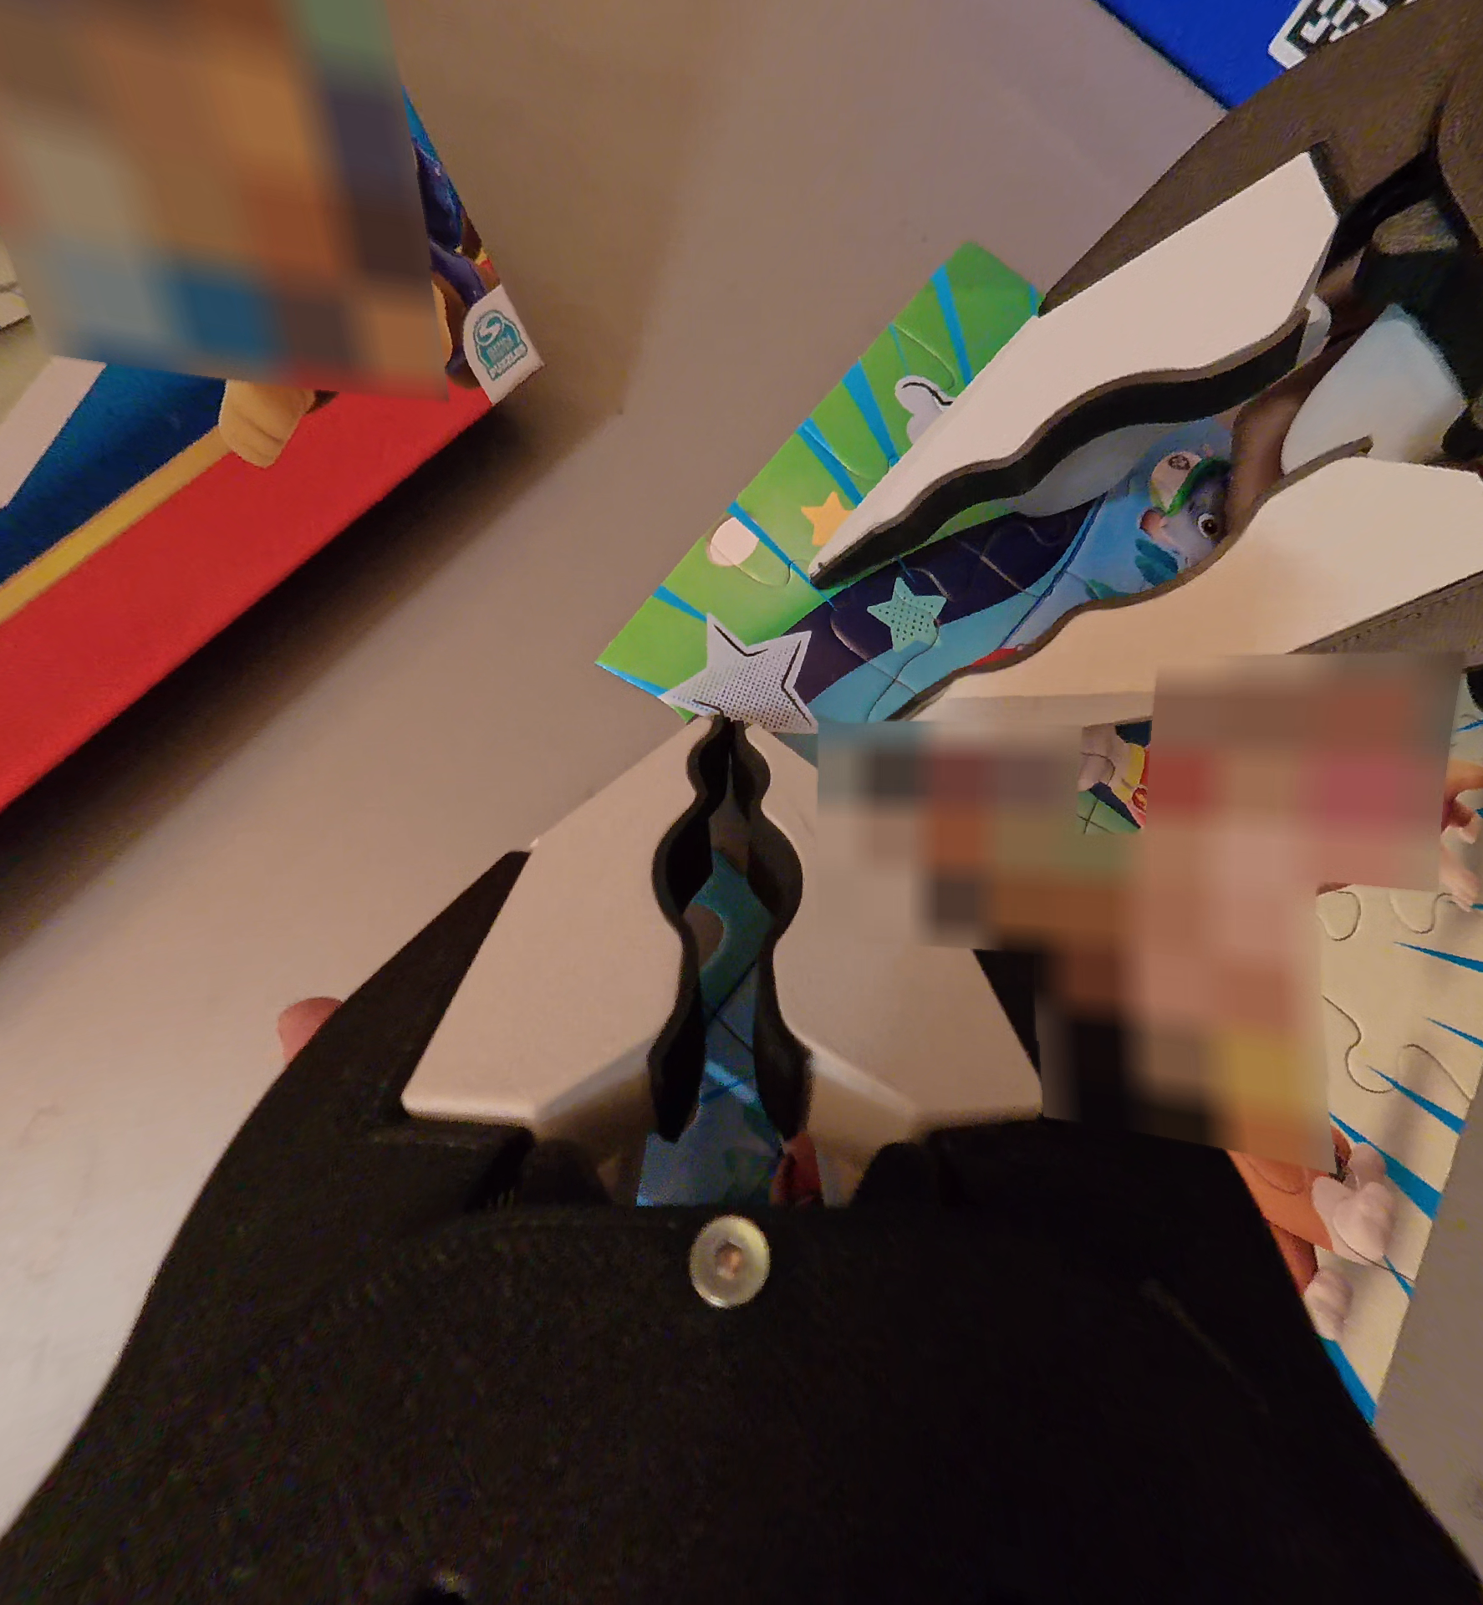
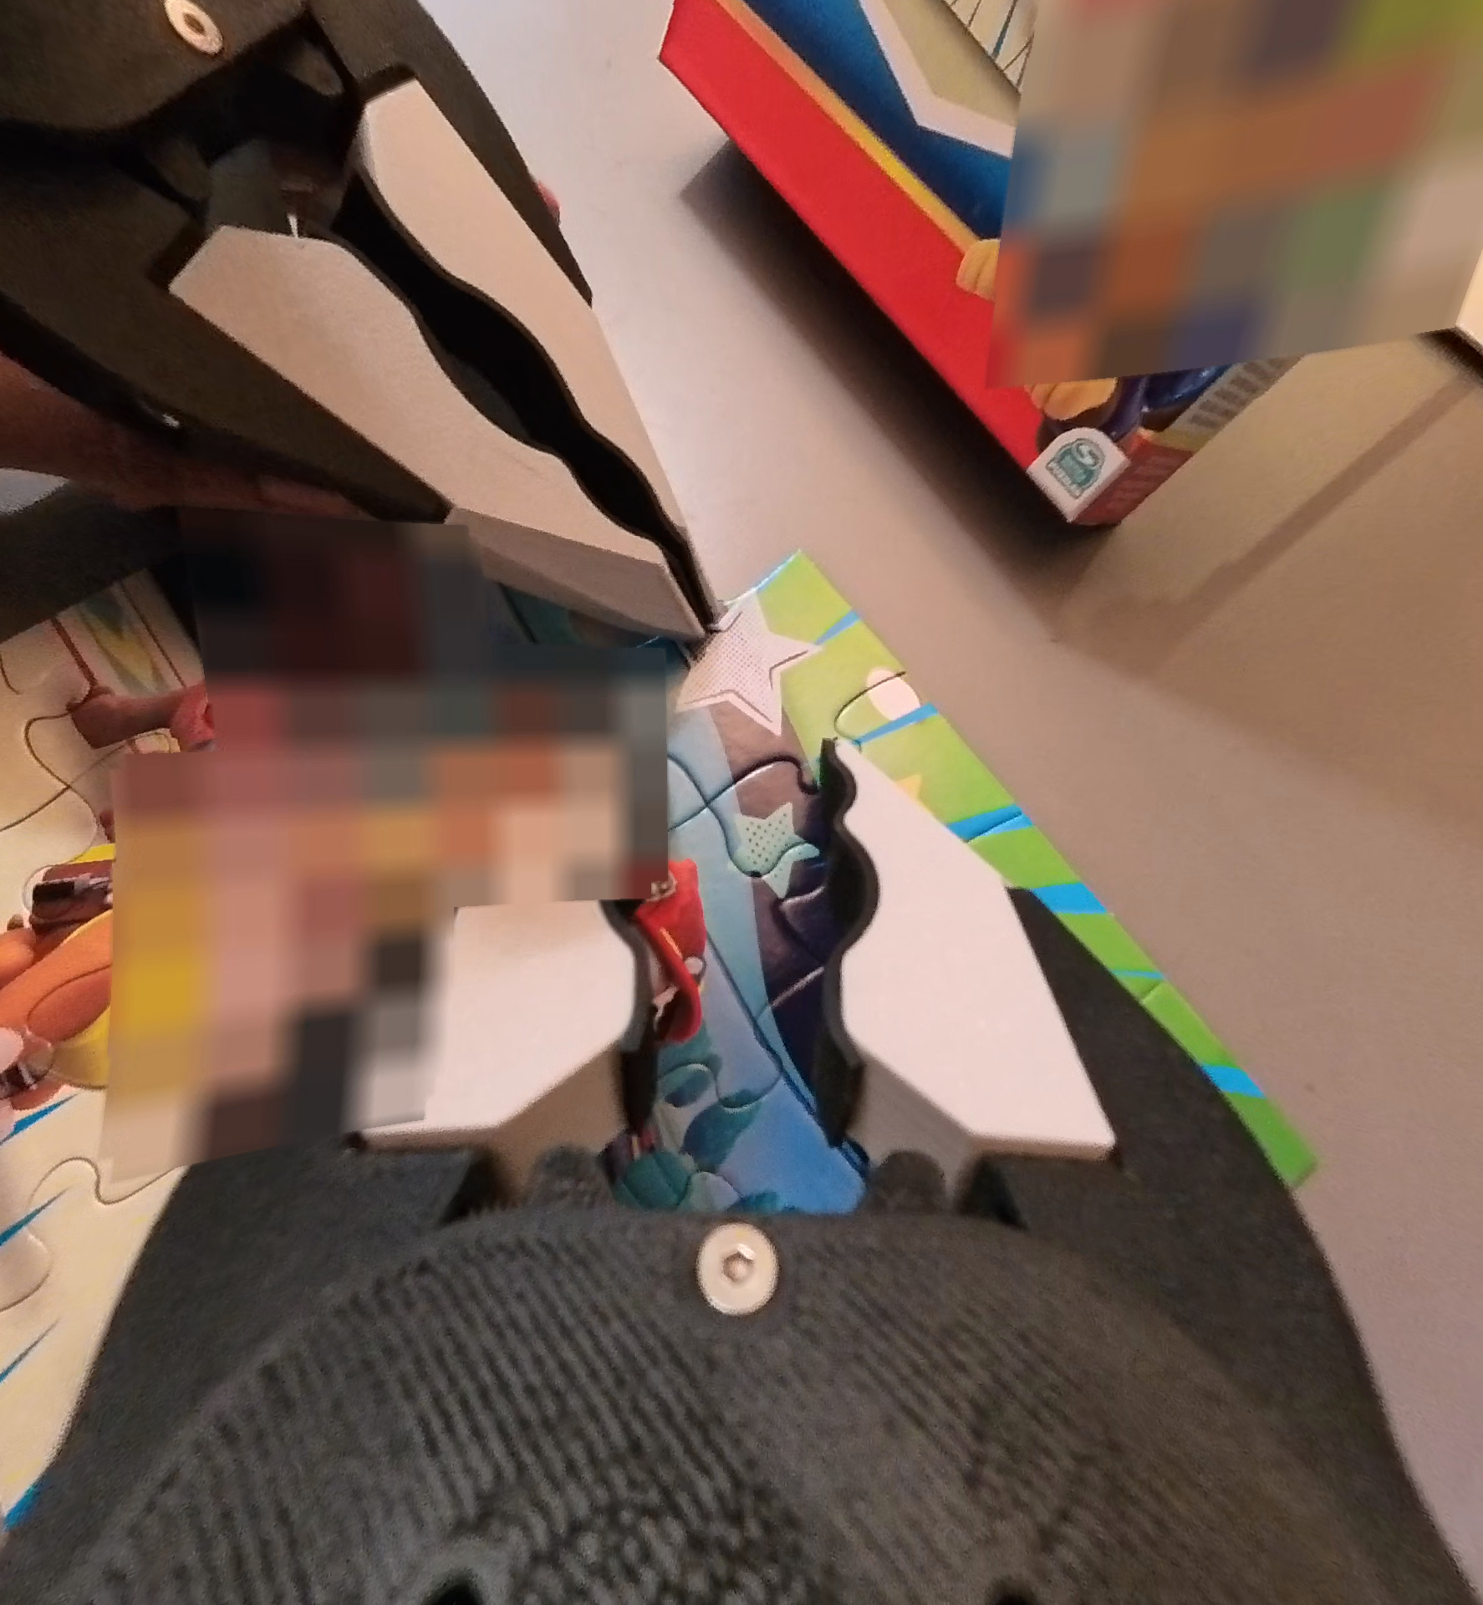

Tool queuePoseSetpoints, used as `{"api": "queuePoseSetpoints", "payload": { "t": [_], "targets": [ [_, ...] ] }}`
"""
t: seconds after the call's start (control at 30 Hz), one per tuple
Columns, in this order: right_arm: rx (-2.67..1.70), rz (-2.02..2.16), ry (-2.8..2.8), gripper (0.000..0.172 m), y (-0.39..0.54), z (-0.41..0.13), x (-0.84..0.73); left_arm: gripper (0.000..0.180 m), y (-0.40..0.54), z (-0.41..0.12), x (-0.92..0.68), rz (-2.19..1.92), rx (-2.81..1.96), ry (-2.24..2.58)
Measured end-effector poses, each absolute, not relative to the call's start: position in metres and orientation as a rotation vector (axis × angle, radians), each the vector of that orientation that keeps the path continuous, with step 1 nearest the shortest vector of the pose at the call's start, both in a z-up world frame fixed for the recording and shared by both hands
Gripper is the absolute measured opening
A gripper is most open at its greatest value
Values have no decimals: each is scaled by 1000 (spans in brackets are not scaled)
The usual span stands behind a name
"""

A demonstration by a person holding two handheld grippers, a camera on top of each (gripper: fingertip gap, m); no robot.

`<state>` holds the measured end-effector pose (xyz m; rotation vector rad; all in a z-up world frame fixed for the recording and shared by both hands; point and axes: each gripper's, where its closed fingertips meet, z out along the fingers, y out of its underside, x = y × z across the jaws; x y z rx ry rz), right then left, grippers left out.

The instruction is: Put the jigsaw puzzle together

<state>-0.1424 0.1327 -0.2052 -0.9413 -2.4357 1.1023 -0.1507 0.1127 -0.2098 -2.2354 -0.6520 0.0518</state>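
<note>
Fingers: my left gripper pressed together at the assembled cartoon jigsaw's star corner; my right gripper spread above it. Pushing could buckle joints.

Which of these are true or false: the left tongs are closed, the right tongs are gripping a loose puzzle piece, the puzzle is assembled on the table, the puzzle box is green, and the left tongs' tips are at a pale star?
1. The left tongs are closed. True.
2. The right tongs grip a loose piece. False: they stand open over the puzzle, nothing between them.
3. The puzzle lies assembled on the grey table. True.
4. The puzzle box is green. False: its side is red and blue.
5. The left tips are at a pale star. True.
</note>
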Motion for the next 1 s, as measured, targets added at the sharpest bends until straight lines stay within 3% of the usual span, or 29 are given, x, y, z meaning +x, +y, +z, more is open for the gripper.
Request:
{"api": "queuePoseSetpoints", "payload": {
  "t": [0.27,1.0],
  "targets": [
    [-1020,1072,-2382,0,144,-206,-152,0,112,-210,-151,81,-2245,-641],
    [-1077,978,-2283,0,145,-206,-187,0,112,-210,-151,117,-2255,-628]
  ]
}}
